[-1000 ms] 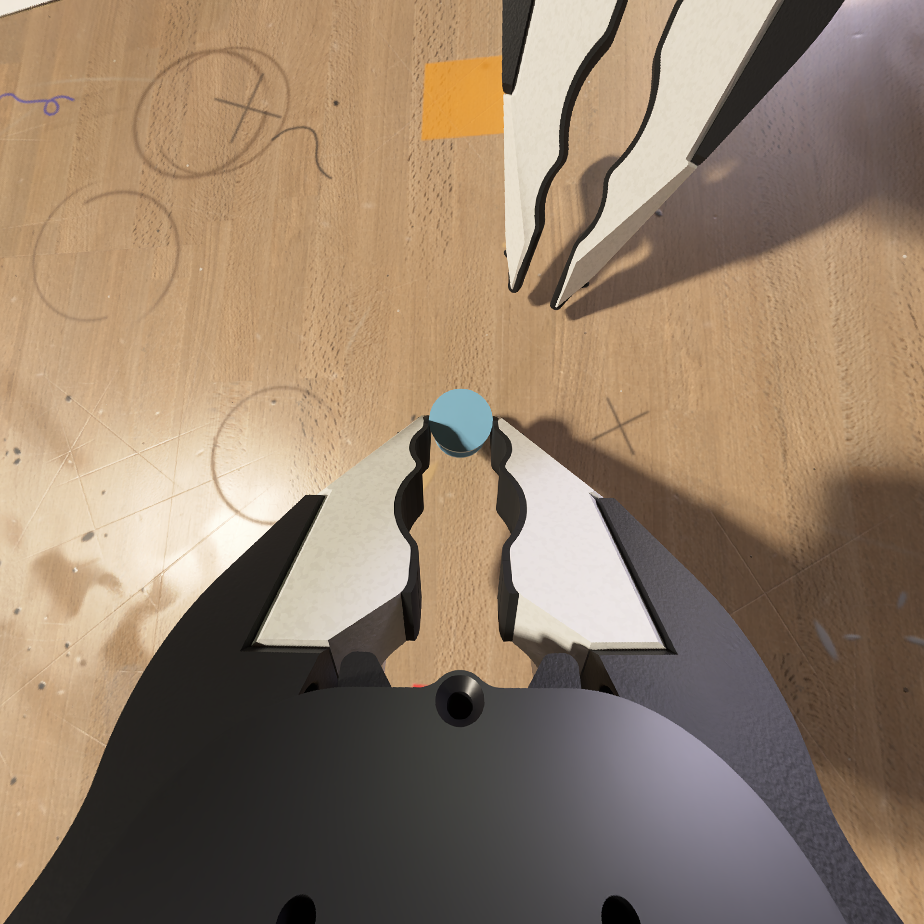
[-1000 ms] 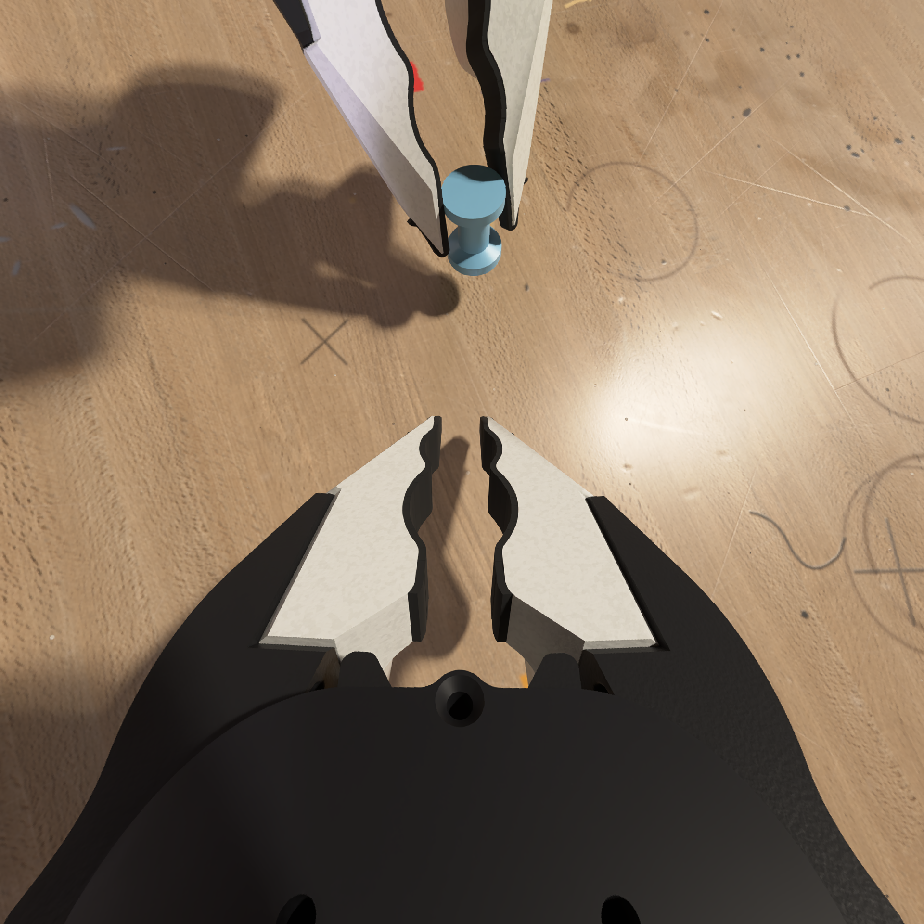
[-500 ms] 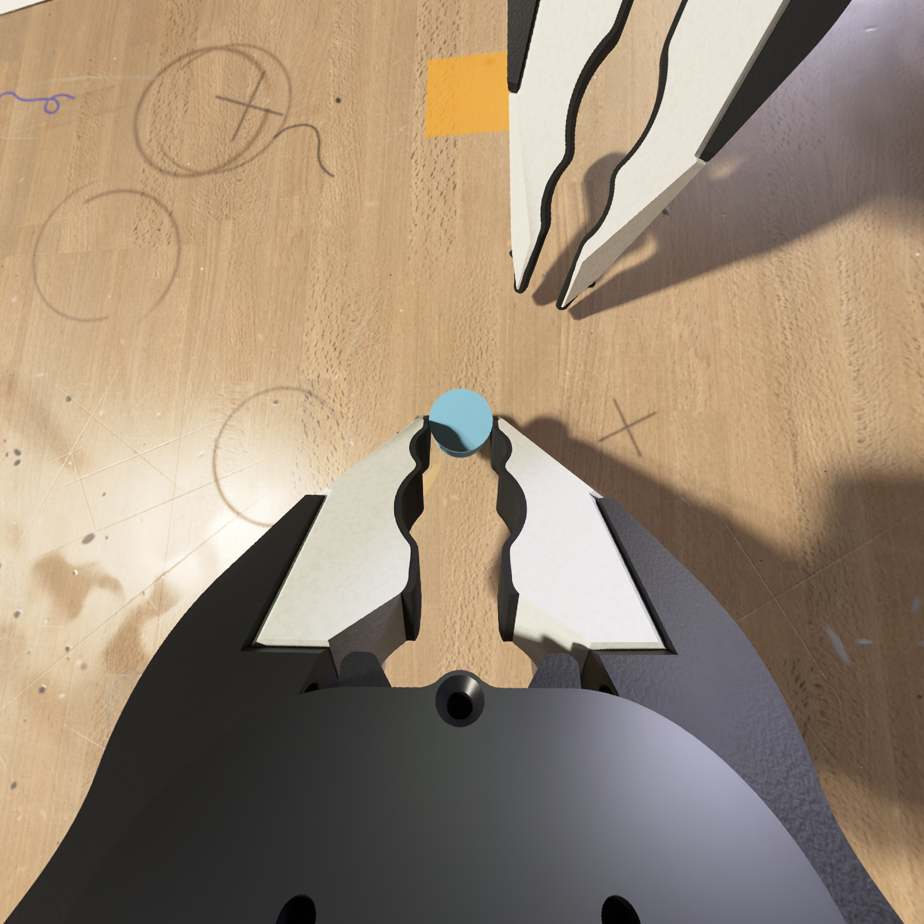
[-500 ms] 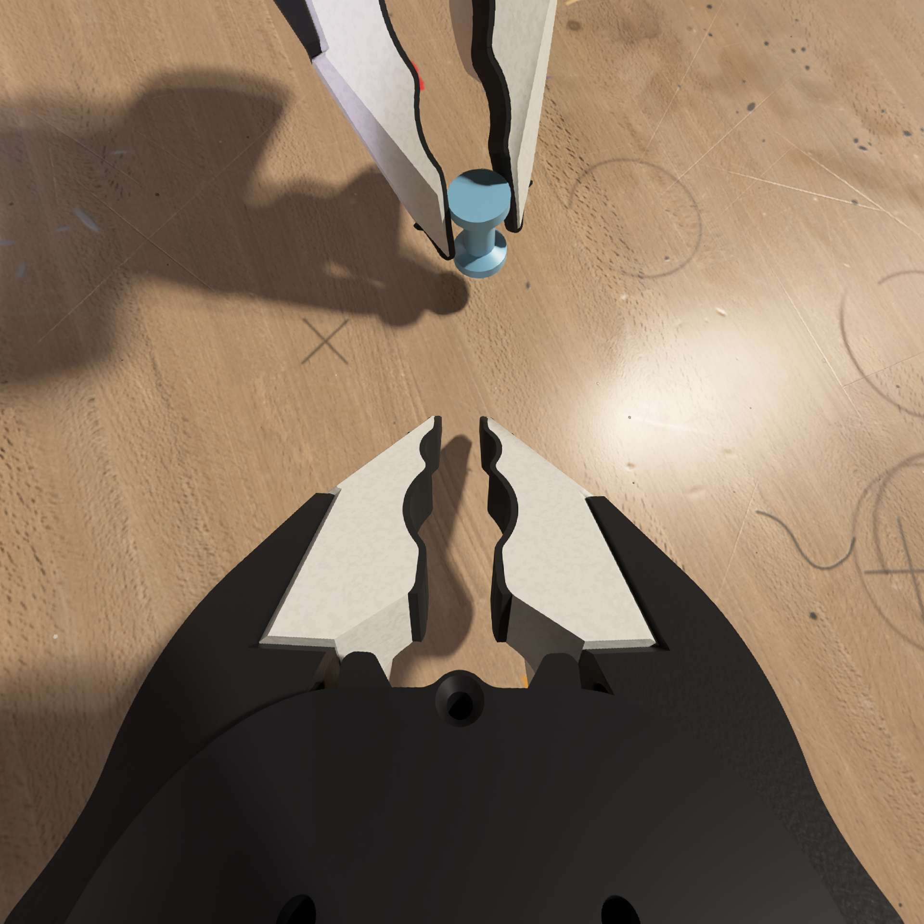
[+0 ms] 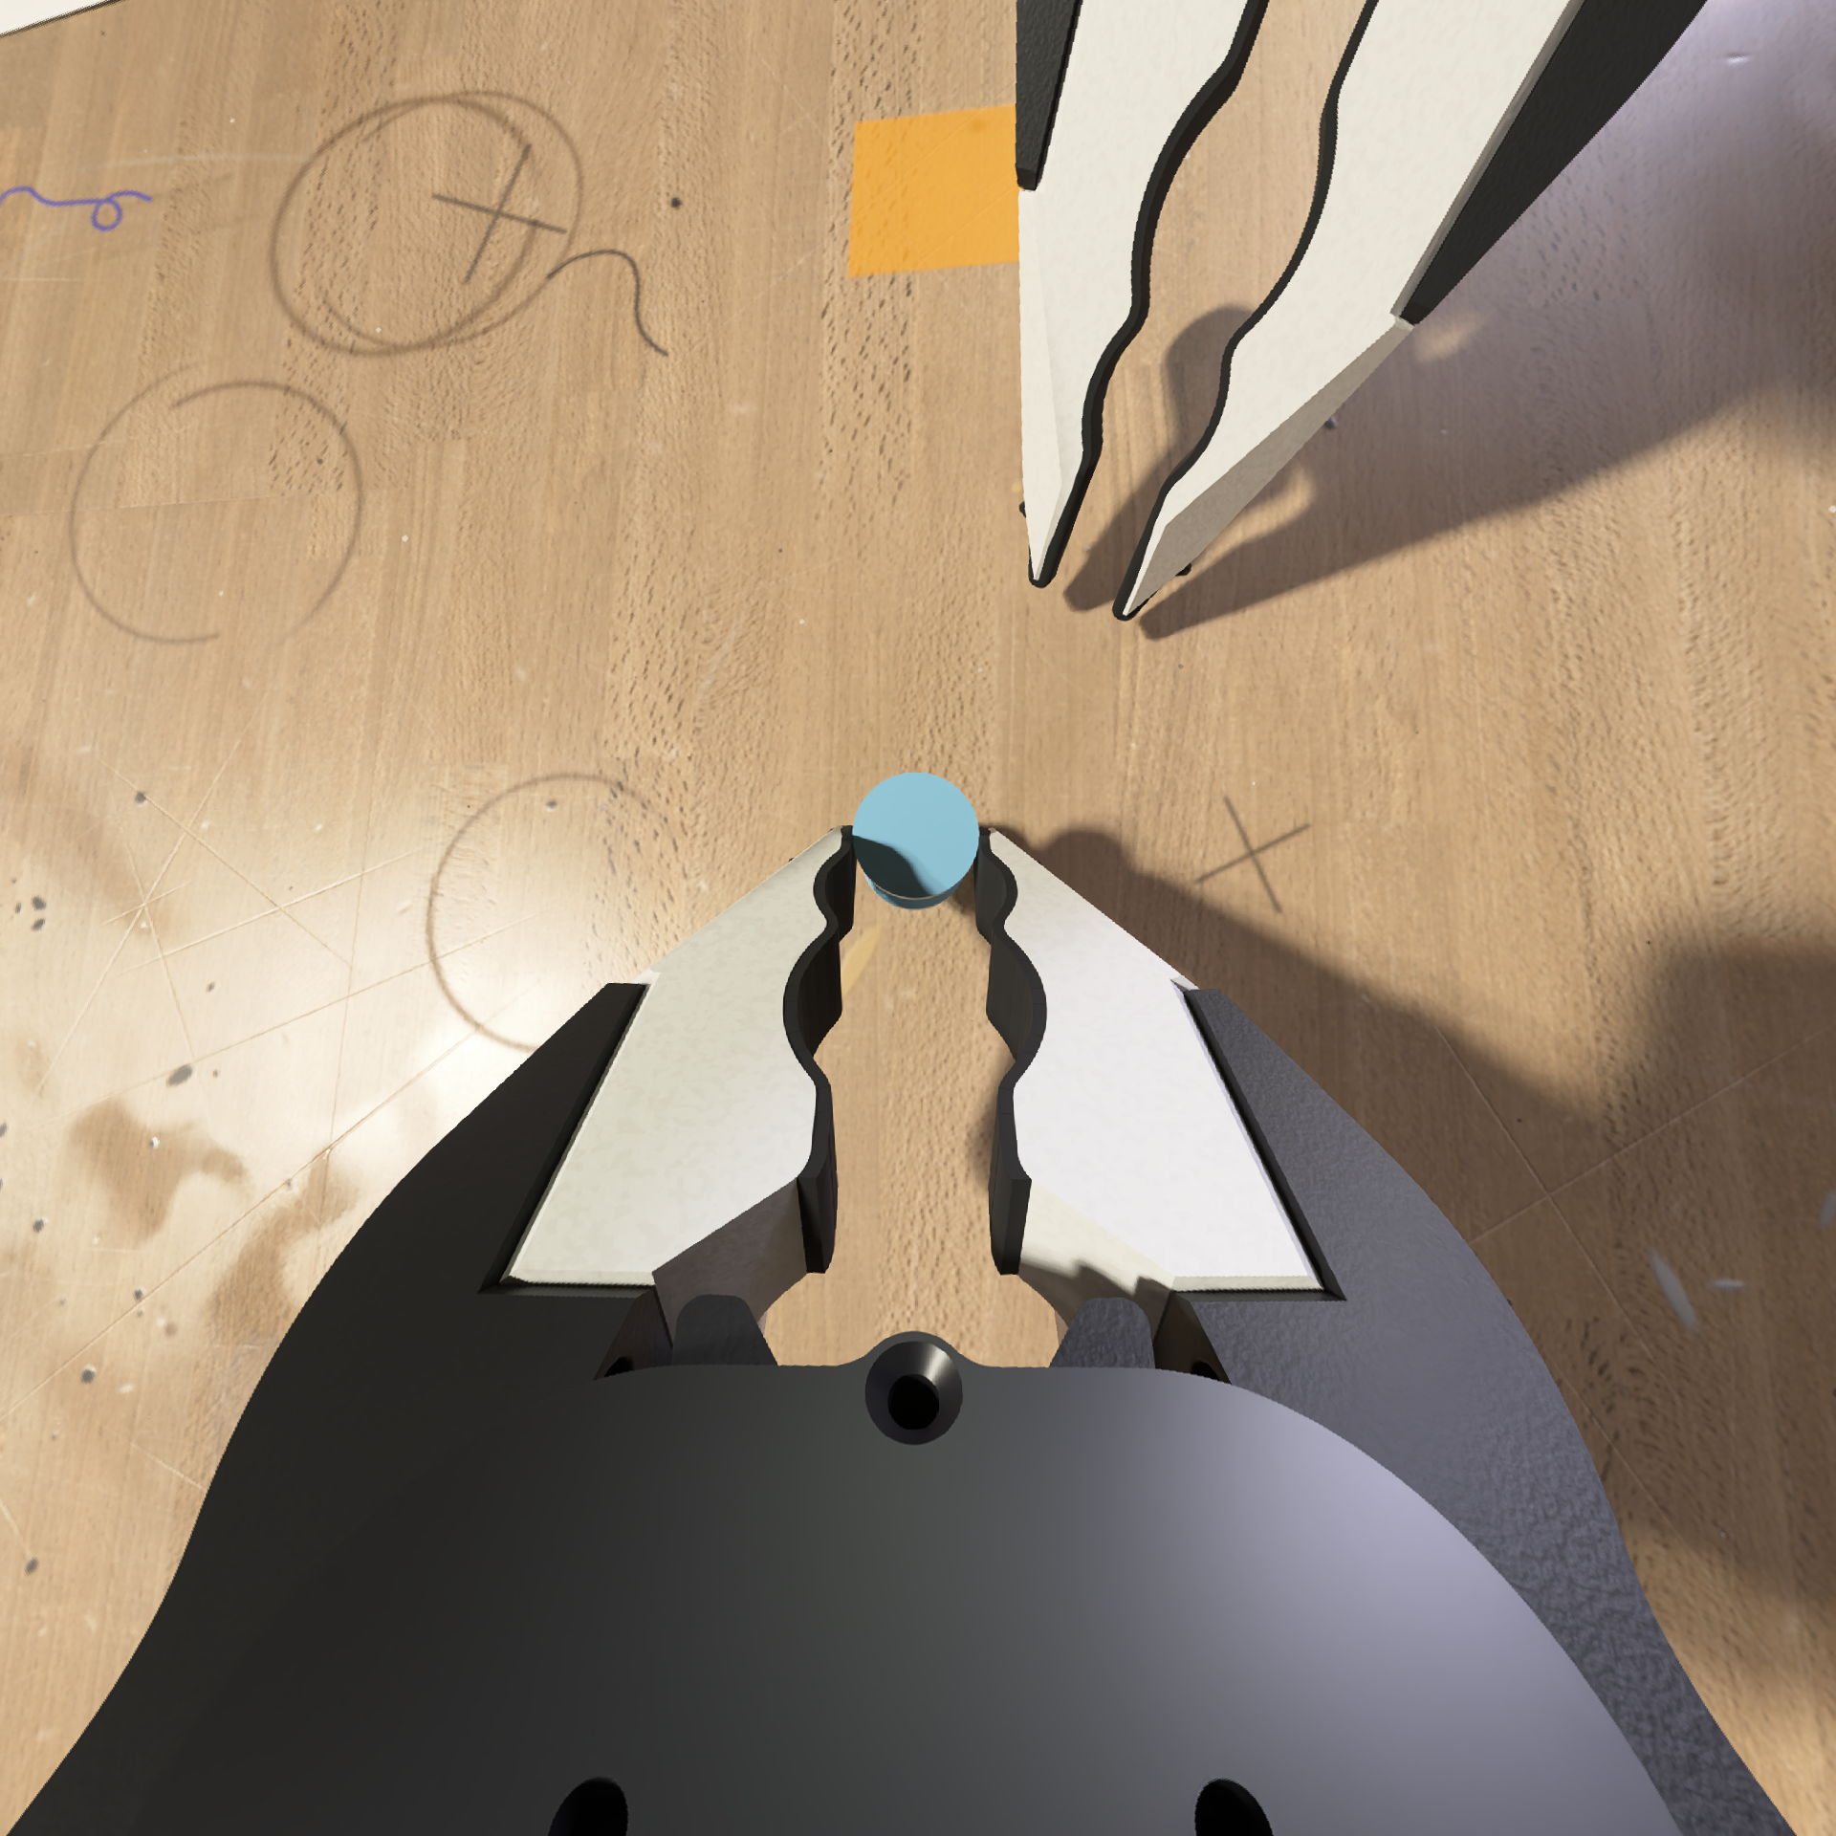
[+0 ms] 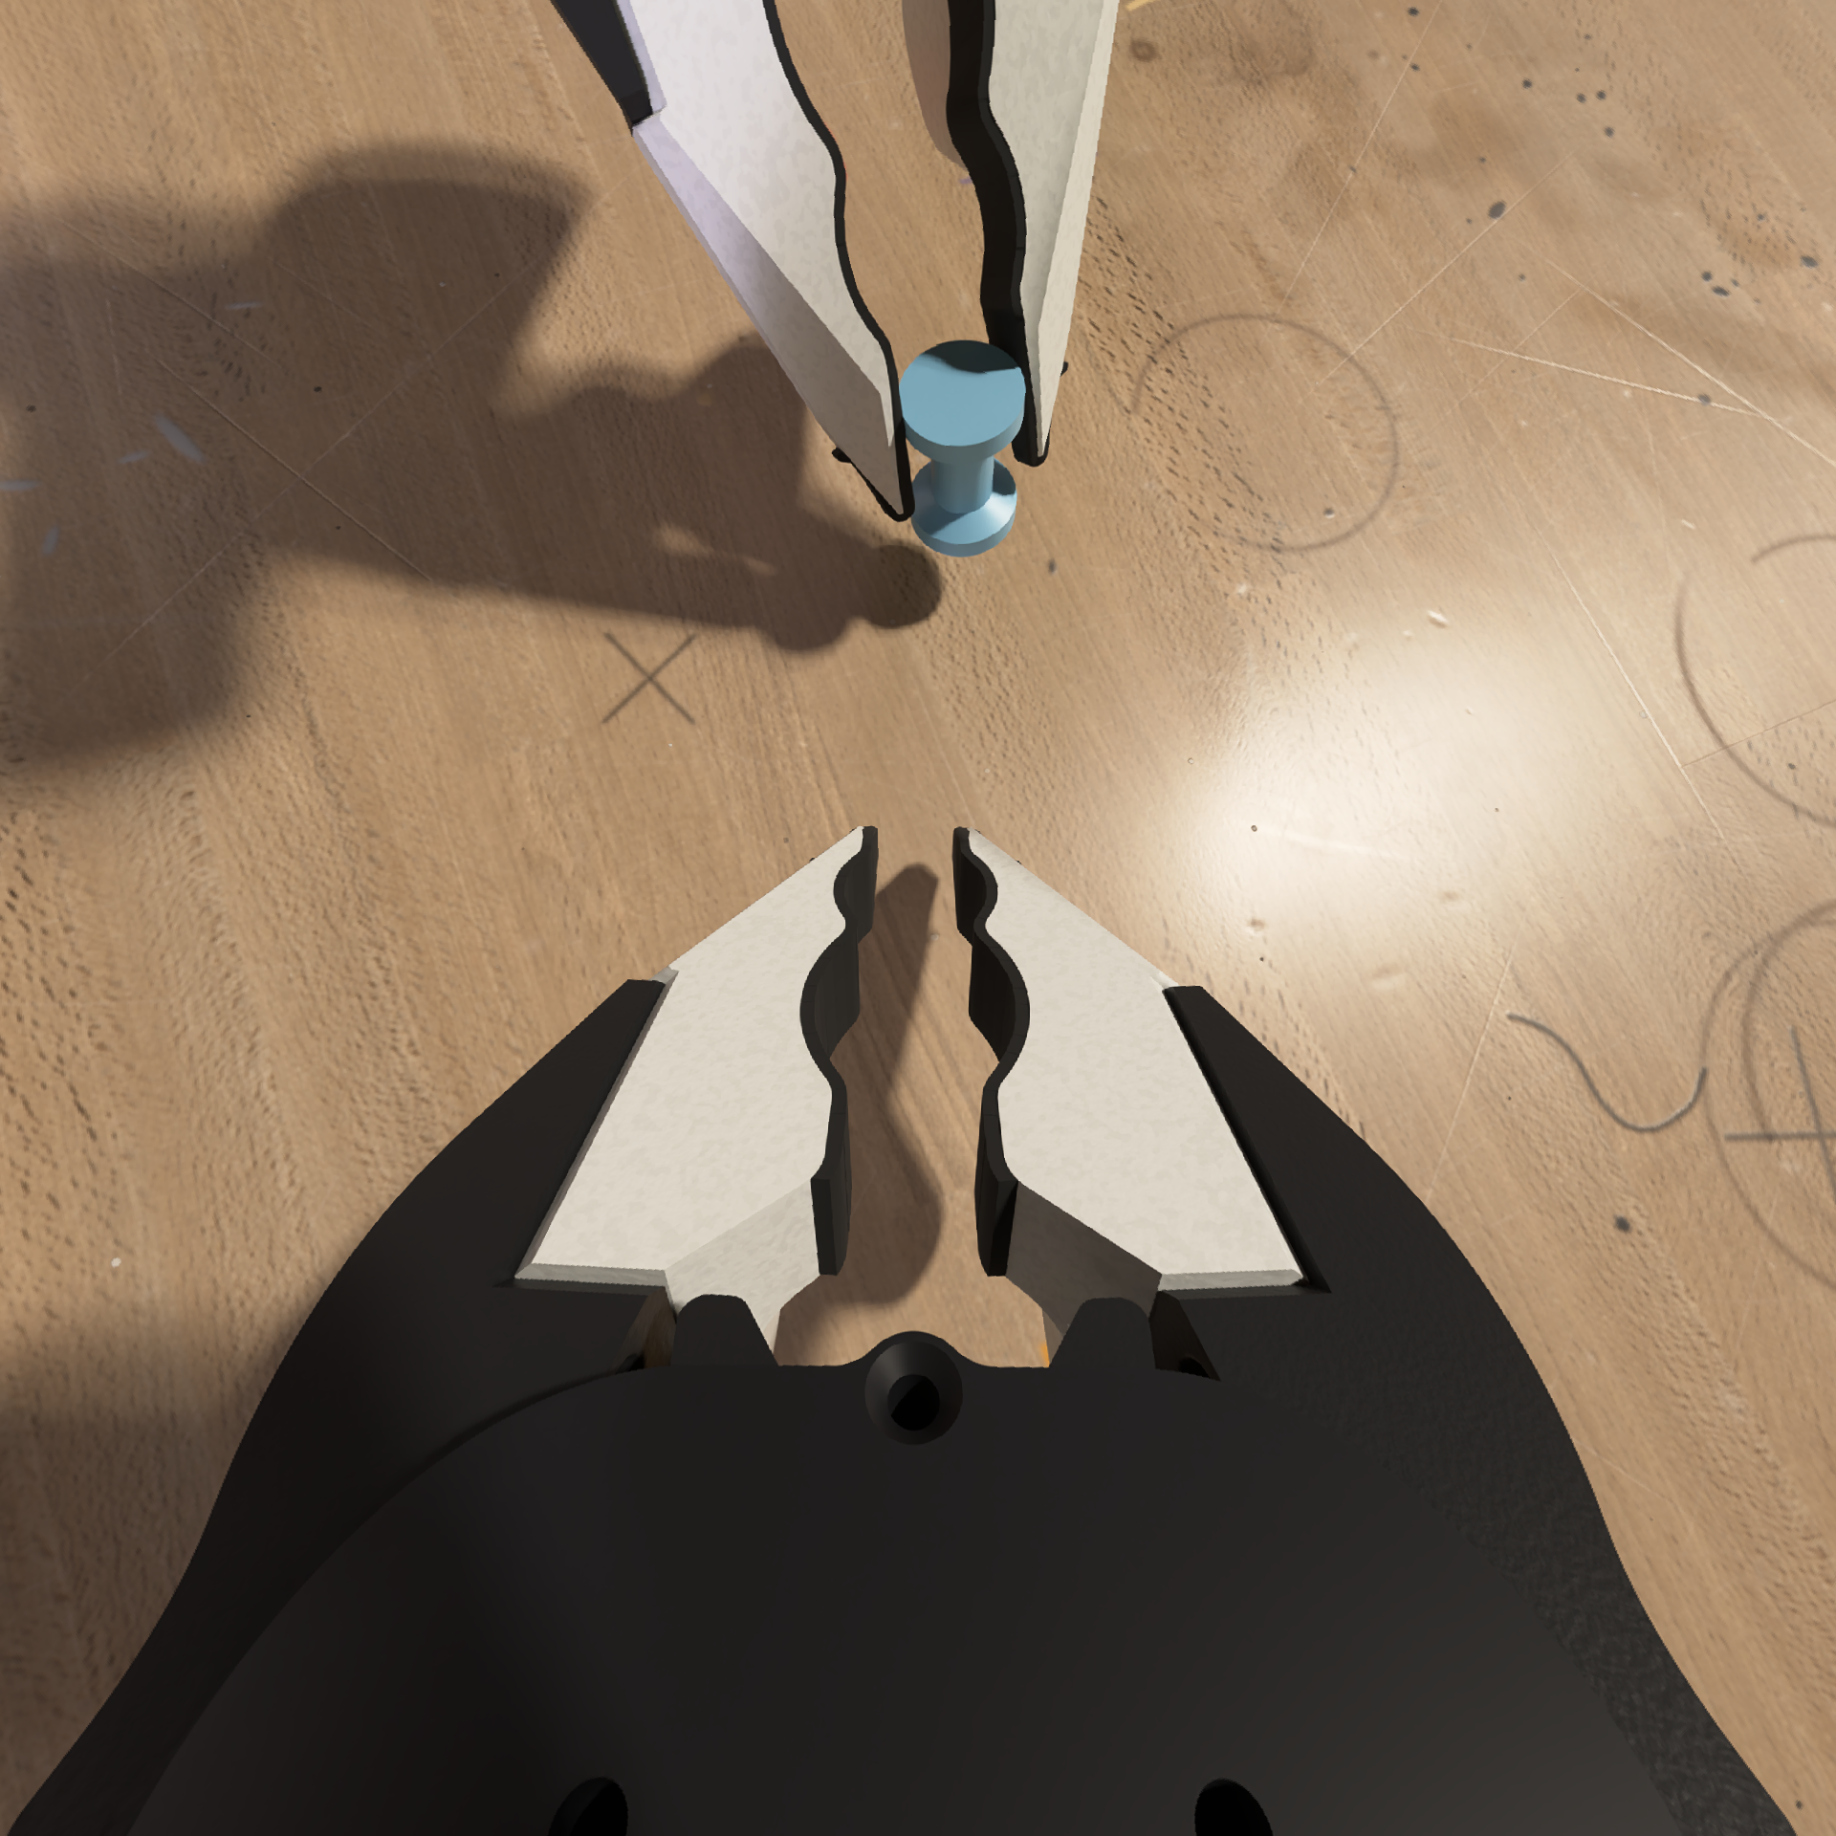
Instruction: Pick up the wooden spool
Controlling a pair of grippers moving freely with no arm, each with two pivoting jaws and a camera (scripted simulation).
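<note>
Your left gripper (image 5: 915,844) has its two white, wavy-edged fingers clamped on the small light-blue spool (image 5: 915,835) — a waisted piece with a round flange at each end. The tips pinch the upper flange from both sides. In the right wrist view the spool (image 6: 962,442) stands upright between those fingertips (image 6: 874,437), its lower flange at or just above the scratched wooden tabletop (image 6: 397,894); you cannot tell from here whether it touches.

Your right gripper (image 6: 914,844) holds nothing — its jaws stand slightly apart with bare wood between them, well short of the spool. An orange square patch (image 5: 929,189) lies on the wood beside the right gripper's fingers (image 5: 1053,397).
</note>
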